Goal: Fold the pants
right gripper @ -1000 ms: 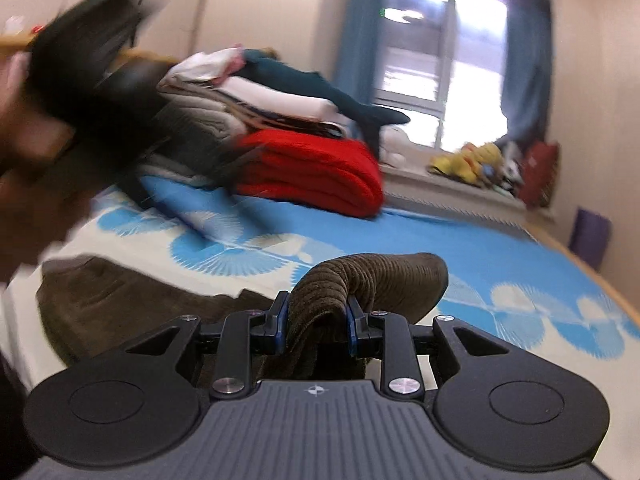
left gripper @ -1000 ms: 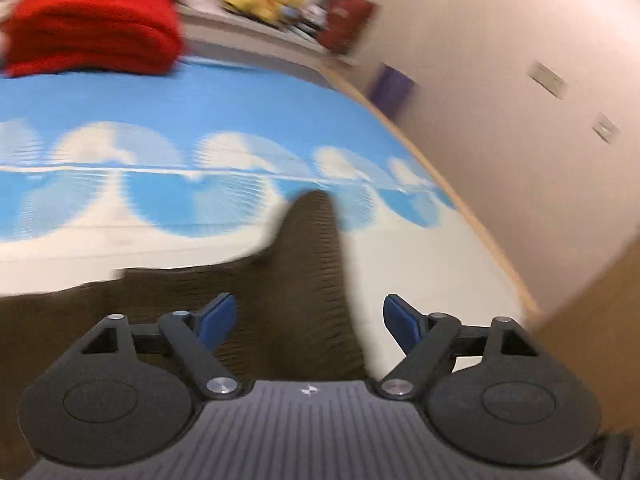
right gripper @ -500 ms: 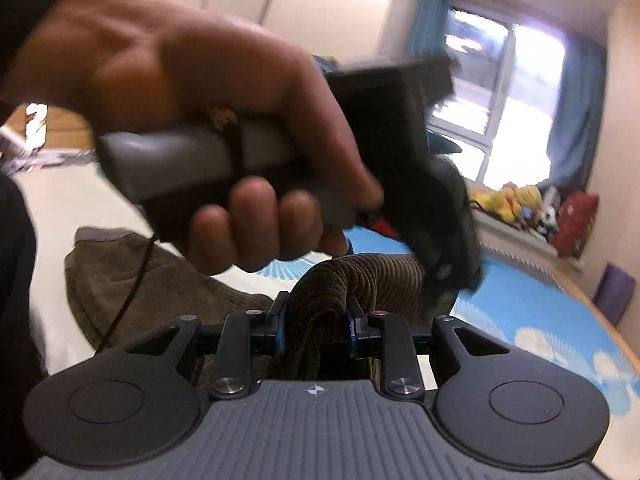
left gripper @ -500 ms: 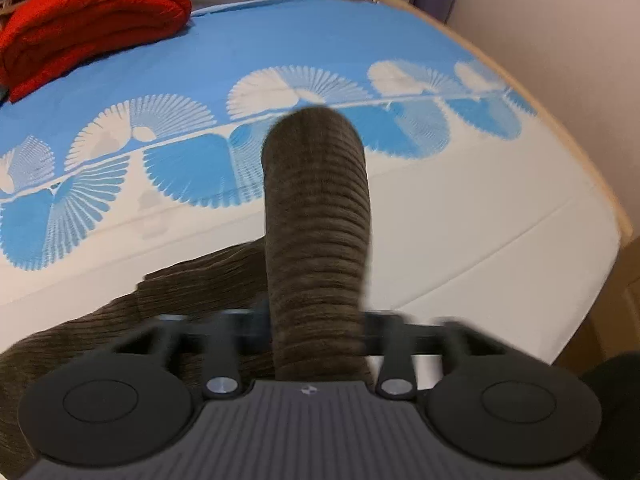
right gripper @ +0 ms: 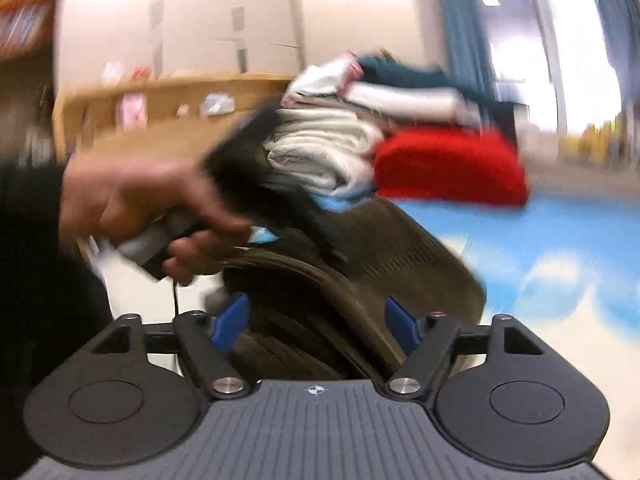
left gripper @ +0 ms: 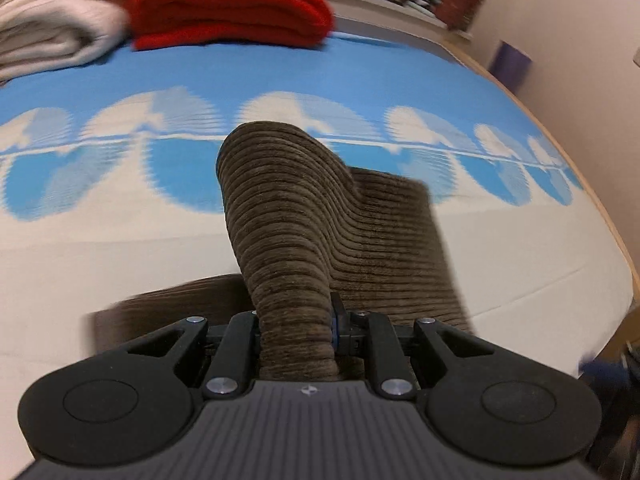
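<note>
1. In the left wrist view, our left gripper [left gripper: 296, 332] sits at the bottom centre of the frame with its jaws nearly together, clamped on a bunched ridge of the brown corduroy pants [left gripper: 304, 232]. The cloth rises out of the jaws in a hump toward the middle of the frame, while the rest lies flat to the right and lower left on the bed sheet [left gripper: 100, 240]. We judge this pinch gathers a fold so the fabric can be carried over itself.

2. In the same view, a red blanket [left gripper: 232, 4] and a cream blanket [left gripper: 52, 20] are stacked at the upper left, well apart from the pants, so we have bare sheet to work on.

3. In the right wrist view, our right gripper [right gripper: 316, 324] is at the lower centre with its blue pads [right gripper: 230, 322] spread wide. The jaws have just been opening; folds of the pants [right gripper: 328, 308] lie between them, but the pads do not press on the cloth, so we read it as let go.

4. In this view's left half, our left hand [right gripper: 152, 208] grips the other tool's handle above the pants. The picture is blurred, but it appears to take over the fabric.
</note>
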Tool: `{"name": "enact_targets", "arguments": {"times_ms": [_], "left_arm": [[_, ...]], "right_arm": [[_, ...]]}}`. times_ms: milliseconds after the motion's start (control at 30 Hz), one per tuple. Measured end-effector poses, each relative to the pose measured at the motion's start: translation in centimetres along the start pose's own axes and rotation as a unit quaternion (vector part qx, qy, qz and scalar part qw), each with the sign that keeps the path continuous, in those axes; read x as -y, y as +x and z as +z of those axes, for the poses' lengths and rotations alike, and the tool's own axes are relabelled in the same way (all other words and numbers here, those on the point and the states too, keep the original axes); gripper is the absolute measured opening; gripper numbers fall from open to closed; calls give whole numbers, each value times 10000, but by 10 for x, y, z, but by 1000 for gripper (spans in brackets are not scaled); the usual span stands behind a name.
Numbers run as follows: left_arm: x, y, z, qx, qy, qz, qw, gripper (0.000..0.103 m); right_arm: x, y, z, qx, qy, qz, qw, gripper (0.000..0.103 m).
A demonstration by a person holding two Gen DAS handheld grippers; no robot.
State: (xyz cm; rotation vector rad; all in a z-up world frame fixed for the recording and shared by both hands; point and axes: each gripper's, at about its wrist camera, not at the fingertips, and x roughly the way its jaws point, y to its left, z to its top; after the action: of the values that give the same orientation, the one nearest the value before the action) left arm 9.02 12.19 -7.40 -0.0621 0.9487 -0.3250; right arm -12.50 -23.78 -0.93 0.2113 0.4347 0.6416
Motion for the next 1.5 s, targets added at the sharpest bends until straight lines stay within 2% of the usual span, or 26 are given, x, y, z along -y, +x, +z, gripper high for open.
{"name": "enact_targets", "arguments": {"times_ms": [67, 133, 233, 267, 300, 400, 467, 500, 533, 600, 667, 700, 733, 767, 800, 833, 900, 967, 1067, 1167, 1333, 1367, 1400, 1433, 1467, 1500], "left_arm": [[-41, -11, -10, 12, -191, -13, 9998, 20], [-82, -10, -20, -72, -585, 25, 9983, 28], [-134, -3, -27, -211, -1243, 636, 9900, 58], [-149, 0, -29, -267, -1465, 773, 9858, 74], [-159, 3, -30, -335, -1601, 759, 9836, 78], [-182, 15, -37, -459, -2036, 262, 9776, 82], [-183, 31, -40, -761, -2100, 232, 9745, 83], [-181, 38, -44, -862, -2018, 283, 9752, 87], [-180, 42, -43, -874, -2002, 275, 9755, 87], [-179, 53, -40, -1004, -2070, 8, 9732, 87], [-173, 65, -35, -1126, -1924, 40, 9748, 87], [-171, 68, -33, -1150, -1846, 60, 9760, 83], [-171, 70, -32, -1132, -1840, 40, 9764, 79], [-172, 70, -30, -1092, -1934, -5, 9750, 68], [-171, 70, -28, -1067, -2040, -14, 9731, 61], [-169, 69, -23, -1024, -2076, 30, 9728, 58], [-157, 65, -11, -851, -2052, 53, 9750, 45], [-147, 63, -4, -730, -2205, -131, 9726, 42], [-116, 77, 18, -654, -2134, -431, 9738, 41], [-78, 98, 38, -587, -2020, -590, 9758, 41], [-8, 129, 75, -263, -1491, -948, 9839, 40], [6, 137, 81, -235, -1290, -1019, 9861, 43], [16, 143, 84, -250, -1122, -948, 9888, 48], [26, 148, 87, -307, -1027, -690, 9918, 48], [31, 150, 90, -336, -1018, -411, 9934, 46], [34, 147, 92, -310, -997, -194, 9943, 46]], "right_arm": [[15, 15, 1, -211, 578, -170, 9980, 77], [32, 30, 0, -394, 1078, -341, 9928, 77], [39, 65, -9, -823, 1542, -523, 9832, 77], [37, 82, -14, -1015, 1622, -559, 9799, 77], [38, 97, -16, -1208, 1700, -583, 9763, 77], [45, 144, -25, -1737, 1948, -700, 9628, 81], [51, 167, -35, -2044, 2158, -865, 9509, 83], [51, 175, -39, -2148, 2270, -845, 9462, 83], [52, 186, -42, -2245, 2377, -791, 9417, 83], [55, 210, -44, -2431, 2429, -735, 9362, 83], [53, 223, -42, -2568, 2296, -656, 9365, 78], [50, 228, -40, -2587, 2206, -686, 9379, 77], [47, 231, -39, -2584, 2125, -740, 9395, 68], [45, 233, -37, -2594, 2073, -779, 9400, 57], [45, 236, -34, -2595, 2029, -816, 9406, 52], [45, 237, -28, -2572, 2009, -842, 9415, 42], [56, 233, -13, -2565, 2170, -845, 9381, 34], [76, 227, 6, -2449, 2428, -727, 9358, 27], [104, 212, 45, -2239, 2154, -845, 9467, 25], [136, 196, 71, -2226, 2045, -1025, 9477, 24], [188, 155, 80, -2226, 1921, -1426, 9451, 23], [200, 143, 77, -2155, 1983, -1522, 9440, 23], [212, 131, 70, -2060, 2102, -1607, 9421, 23], [224, 118, 63, -1922, 2297, -1737, 9382, 25], [236, 107, 56, -1845, 2433, -1976, 9315, 26], [245, 99, 50, -1945, 2427, -2446, 9184, 26]]}}
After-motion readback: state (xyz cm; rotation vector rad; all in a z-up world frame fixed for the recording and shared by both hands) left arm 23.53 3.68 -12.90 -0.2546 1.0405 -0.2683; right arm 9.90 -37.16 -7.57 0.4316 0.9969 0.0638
